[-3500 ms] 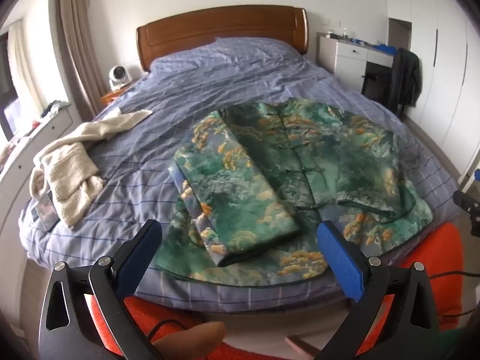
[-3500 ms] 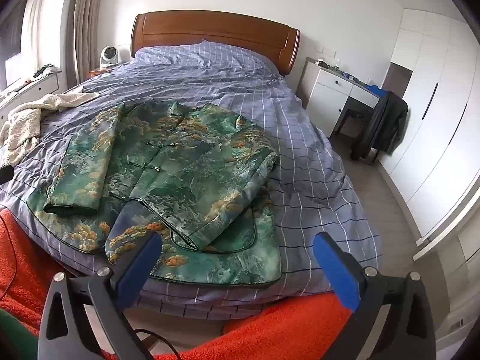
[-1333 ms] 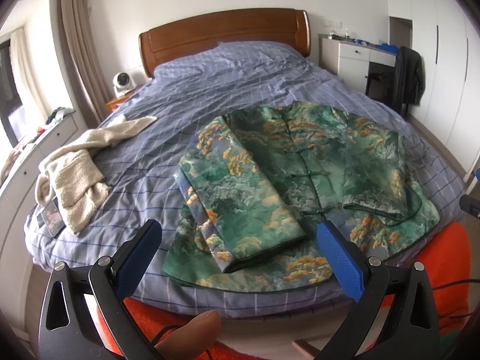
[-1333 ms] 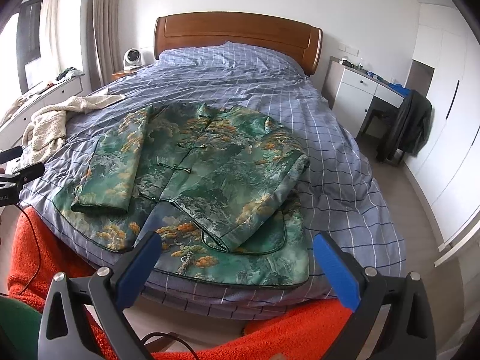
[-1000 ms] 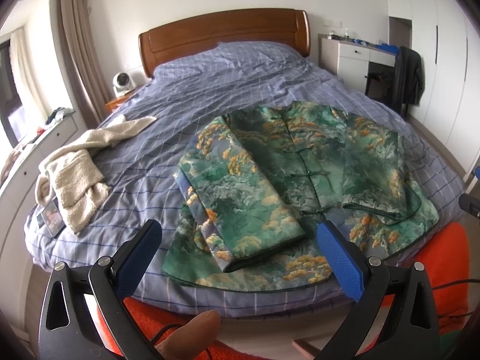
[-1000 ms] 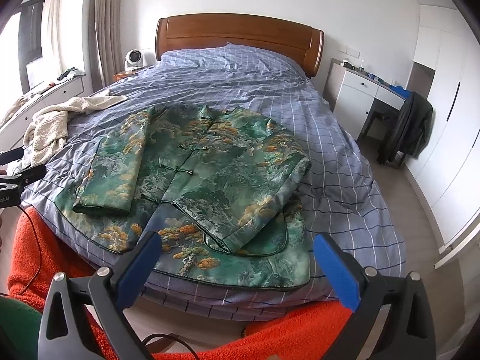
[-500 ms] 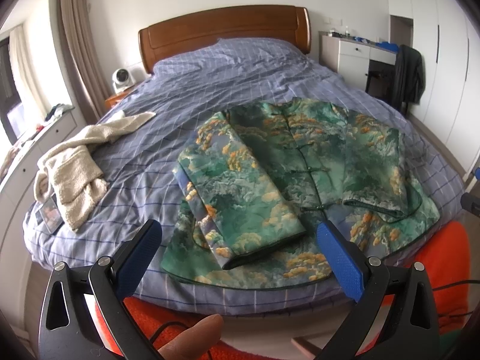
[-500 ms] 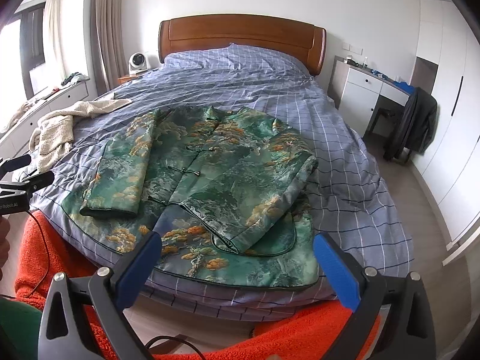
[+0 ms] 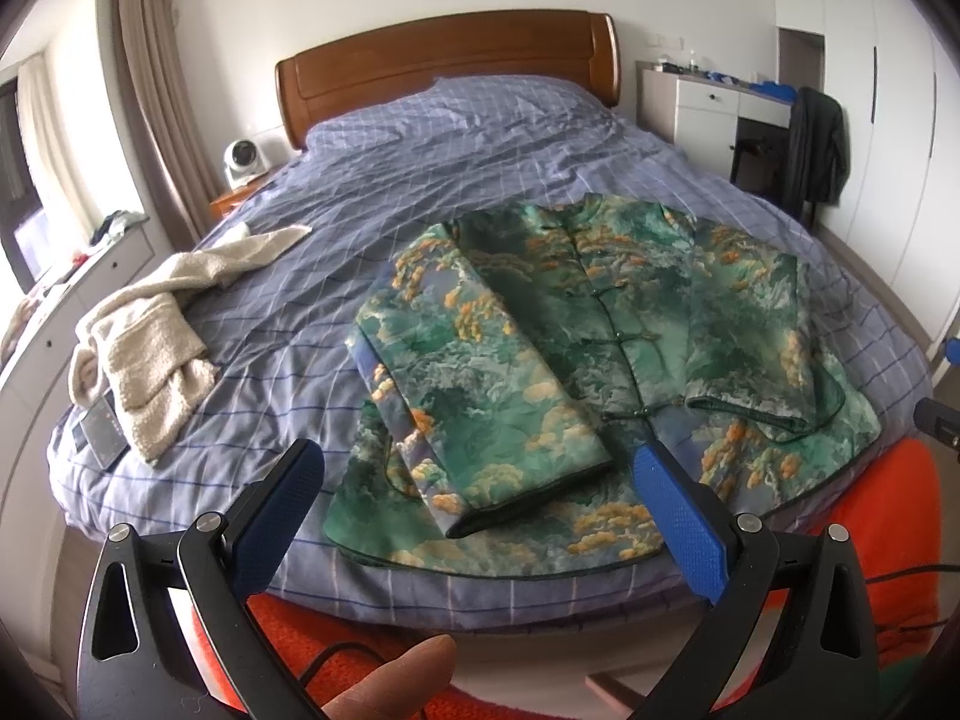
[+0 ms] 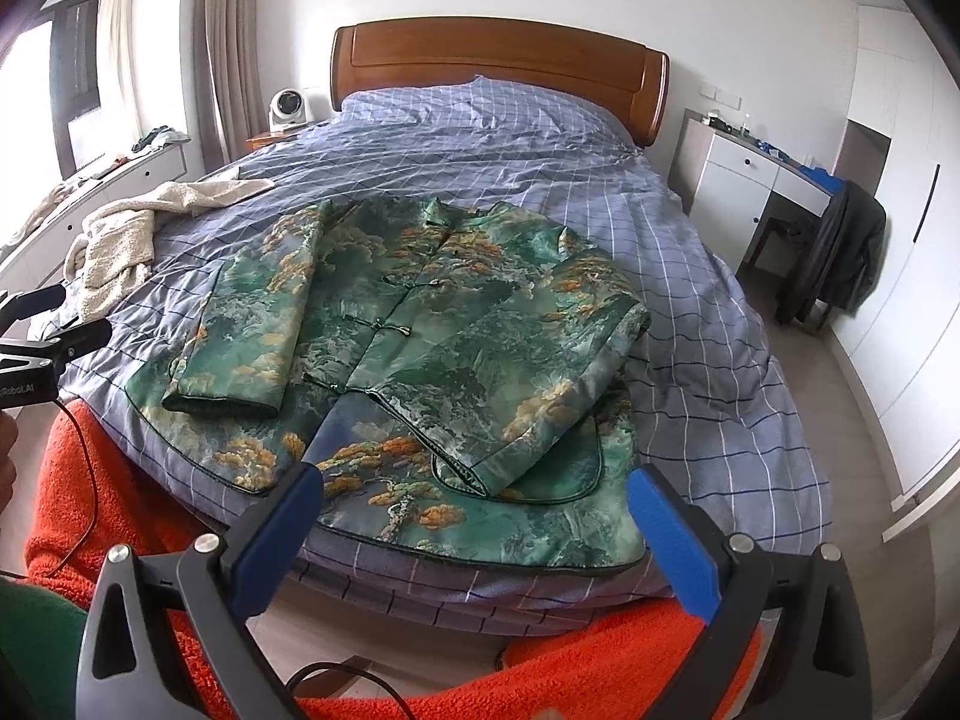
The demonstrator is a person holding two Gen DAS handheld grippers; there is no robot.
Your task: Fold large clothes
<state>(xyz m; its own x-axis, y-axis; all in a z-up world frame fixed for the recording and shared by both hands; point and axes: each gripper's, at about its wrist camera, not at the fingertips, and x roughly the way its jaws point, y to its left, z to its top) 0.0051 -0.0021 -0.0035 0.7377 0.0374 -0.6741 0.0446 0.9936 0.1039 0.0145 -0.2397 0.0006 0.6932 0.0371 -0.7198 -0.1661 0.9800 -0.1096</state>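
Observation:
A green and orange patterned jacket (image 9: 576, 360) lies front up at the foot of the bed (image 9: 456, 156), both sleeves folded in over its body. It also shows in the right wrist view (image 10: 420, 348). My left gripper (image 9: 477, 474) is open and empty, held off the foot of the bed near the jacket's left hem. My right gripper (image 10: 474, 501) is open and empty, just short of the jacket's right hem. Neither touches the cloth.
A cream fleece garment (image 9: 156, 324) lies on the bed's left side, beside a small dark device (image 9: 99, 429). The bed has a wooden headboard (image 9: 444, 63). A white desk and chair with a dark coat (image 10: 840, 252) stand right. Orange fabric (image 10: 540, 672) lies below the grippers.
Both grippers have drifted slightly closer to the foot of the bed. The jacket has not moved and both grippers stay open.

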